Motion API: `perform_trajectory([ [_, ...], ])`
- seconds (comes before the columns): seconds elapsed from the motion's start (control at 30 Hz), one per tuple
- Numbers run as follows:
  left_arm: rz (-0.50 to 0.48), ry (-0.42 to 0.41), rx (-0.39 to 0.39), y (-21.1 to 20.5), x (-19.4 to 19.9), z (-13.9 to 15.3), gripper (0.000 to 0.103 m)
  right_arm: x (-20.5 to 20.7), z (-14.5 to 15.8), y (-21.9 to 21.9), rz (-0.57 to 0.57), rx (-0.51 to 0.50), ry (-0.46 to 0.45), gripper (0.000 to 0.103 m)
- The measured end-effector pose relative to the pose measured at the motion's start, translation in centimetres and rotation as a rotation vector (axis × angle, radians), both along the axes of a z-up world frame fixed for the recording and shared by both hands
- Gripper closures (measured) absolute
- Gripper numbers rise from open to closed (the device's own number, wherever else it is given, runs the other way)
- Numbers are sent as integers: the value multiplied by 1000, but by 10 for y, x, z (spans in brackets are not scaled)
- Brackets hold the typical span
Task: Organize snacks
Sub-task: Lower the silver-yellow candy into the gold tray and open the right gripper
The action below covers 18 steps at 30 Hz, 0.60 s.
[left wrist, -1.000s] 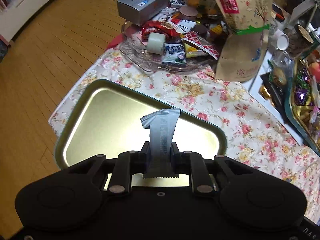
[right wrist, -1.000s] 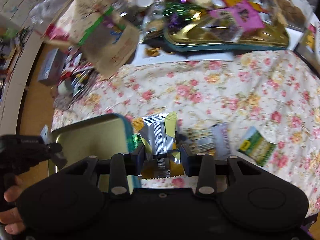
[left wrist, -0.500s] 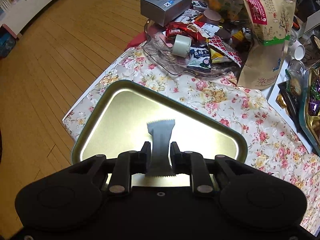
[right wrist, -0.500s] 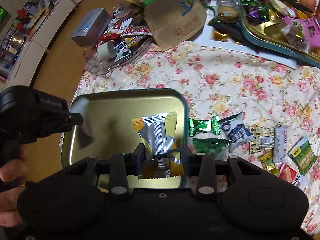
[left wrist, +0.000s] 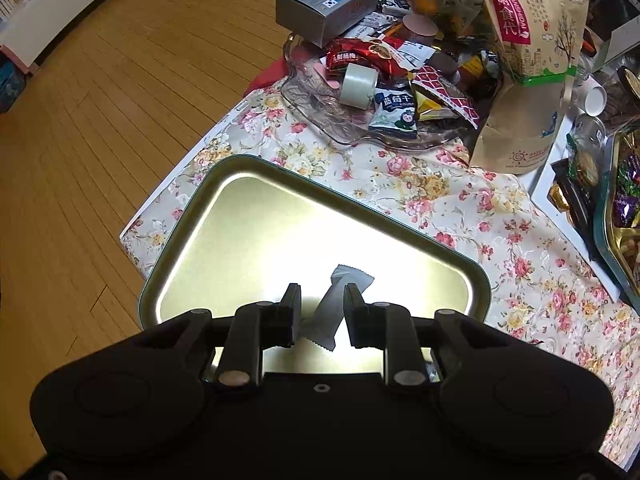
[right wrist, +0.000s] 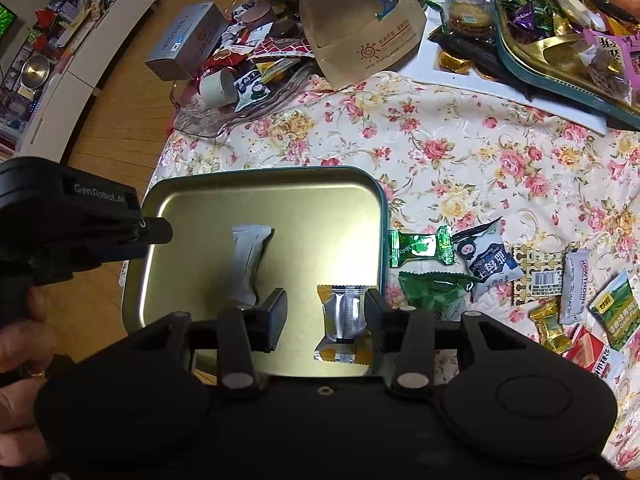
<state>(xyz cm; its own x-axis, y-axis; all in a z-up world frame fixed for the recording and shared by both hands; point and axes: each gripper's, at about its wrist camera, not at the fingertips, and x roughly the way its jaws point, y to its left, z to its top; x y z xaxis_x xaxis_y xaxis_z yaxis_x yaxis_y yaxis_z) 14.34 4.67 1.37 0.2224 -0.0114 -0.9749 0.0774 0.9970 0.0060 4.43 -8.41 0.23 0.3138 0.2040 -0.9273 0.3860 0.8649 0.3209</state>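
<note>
Gold-coloured metal shines inside the shallow tray (right wrist: 224, 200), which sits near the corner of a table under a flowered cloth (right wrist: 460, 168). Two wrapped snacks lie in it. The grey packet (left wrist: 340, 304) lies on the tray floor between the fingers of the left gripper (left wrist: 320, 308), whose jaws are opening and no longer press on it. The silver and yellow candy (right wrist: 344, 320) lies near the tray's right rim beside the right finger of the right gripper (right wrist: 326, 312); these jaws are opening too, with a clear gap on the left side of the wrapper, so it is not pinched. To the right of the tray, loose snacks are scattered on the cloth, among them a green candy (right wrist: 420, 246) just beside the rim. Farther back a clear glass dish (left wrist: 332, 116) holds a heap of packets next to a brown paper bag (left wrist: 520, 112).
</note>
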Motion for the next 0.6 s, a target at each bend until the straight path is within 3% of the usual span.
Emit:
perform_trajectory([
  [0.6, -99, 28, 2, -28, -12, -6, 70, -14, -2, -20, -62, -36, 34, 58],
])
